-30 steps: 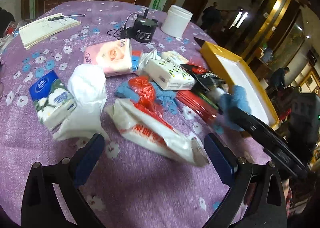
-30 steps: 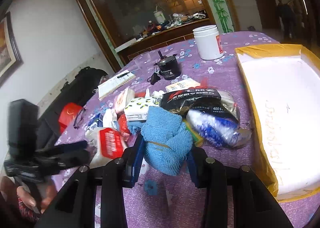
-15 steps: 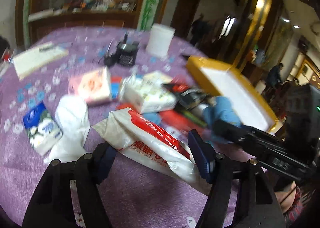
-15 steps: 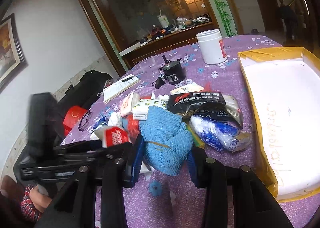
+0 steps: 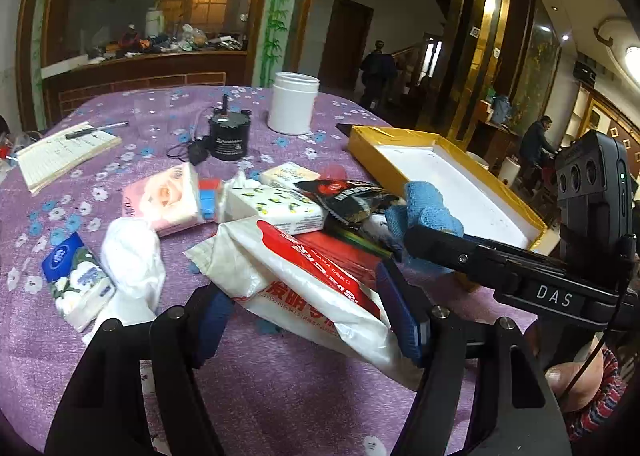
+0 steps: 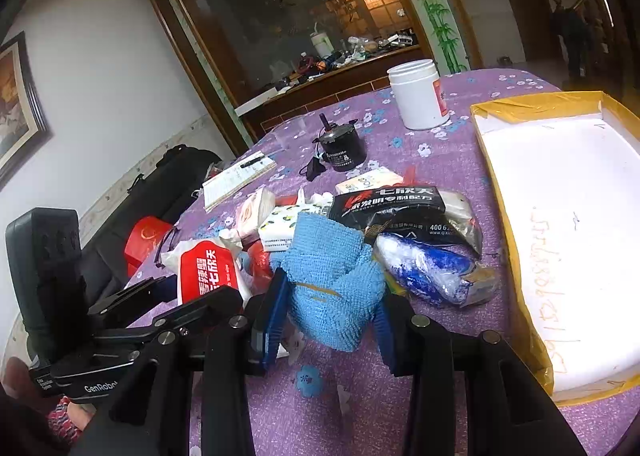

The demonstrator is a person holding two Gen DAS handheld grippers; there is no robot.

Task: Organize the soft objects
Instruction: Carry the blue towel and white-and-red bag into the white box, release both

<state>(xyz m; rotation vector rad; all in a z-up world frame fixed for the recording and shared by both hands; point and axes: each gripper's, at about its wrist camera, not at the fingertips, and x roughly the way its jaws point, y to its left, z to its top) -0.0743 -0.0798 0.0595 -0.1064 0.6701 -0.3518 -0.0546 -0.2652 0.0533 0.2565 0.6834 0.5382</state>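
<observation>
Left wrist view: the left gripper (image 5: 308, 312) pinches a crinkly white-and-red plastic tissue pack (image 5: 304, 280) just above the purple floral tablecloth (image 5: 120, 103).

Right wrist view: the right gripper (image 6: 330, 320) pinches a fuzzy blue folded cloth (image 6: 332, 280) beside the shallow yellow-rimmed white box (image 6: 560, 215); glass cabinet behind.

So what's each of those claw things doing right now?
Left gripper: closed on the red-and-white tissue pack.
Right gripper: closed on the blue cloth.

Place: large home hall or dining room
Tabletop (image 5: 120, 103): round, purple flowered cloth
Wall: framed picture (image 6: 18, 103), wood-framed glass partition (image 5: 152, 7) with painted bamboo
Counter (image 5: 144, 55): cluttered with household bits
Doorways: dark wood door (image 5: 346, 43), gilded pillars (image 5: 466, 47)
People (image 5: 376, 67): standing in the background
</observation>
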